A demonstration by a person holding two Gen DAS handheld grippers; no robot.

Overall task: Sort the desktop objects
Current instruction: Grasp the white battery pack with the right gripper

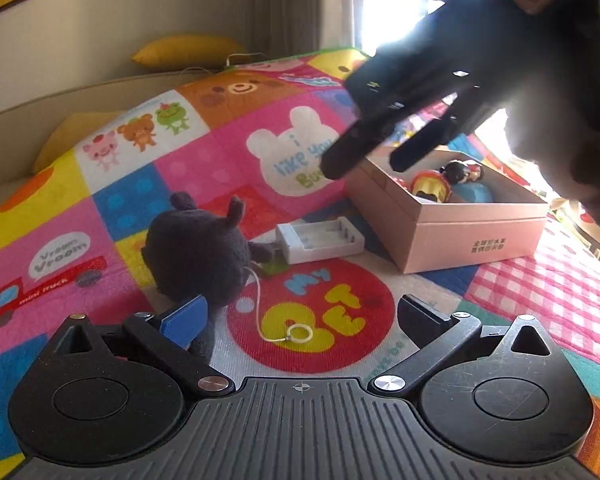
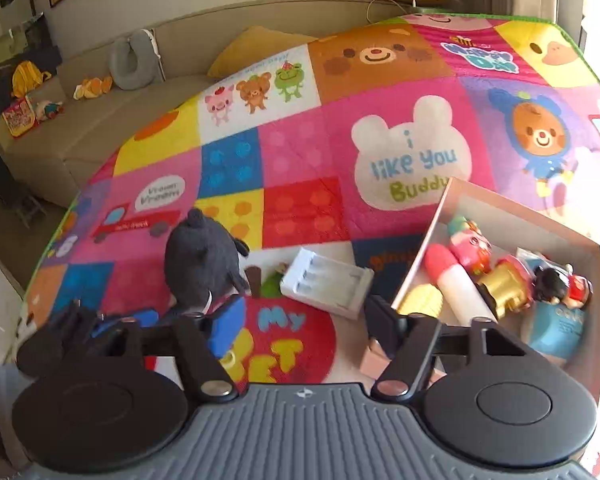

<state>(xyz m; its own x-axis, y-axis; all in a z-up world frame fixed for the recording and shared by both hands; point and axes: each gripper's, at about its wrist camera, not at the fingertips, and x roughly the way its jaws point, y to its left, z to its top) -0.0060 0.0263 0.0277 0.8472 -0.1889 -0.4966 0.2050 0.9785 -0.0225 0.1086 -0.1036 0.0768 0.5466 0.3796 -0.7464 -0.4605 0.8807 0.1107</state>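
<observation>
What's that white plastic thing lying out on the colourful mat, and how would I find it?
Start at the pink cardboard box of toys on the patchwork play mat. Just left of it, between the box and the dark grey plush toy, lies a white battery charger: flat, hard, with empty ribbed slots, unlike its soft neighbour.

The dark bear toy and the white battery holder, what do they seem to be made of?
Dark bear toy: probably soft plush fabric, matte and fuzzy along its outline. White battery holder: likely hard moulded plastic, smooth with a slight sheen, sharp edges and ribbed slots.

Dark plush (image 1: pixel 204 252) upright, white charger (image 1: pixel 320 239) beside, pink box (image 1: pixel 476 236)
</observation>
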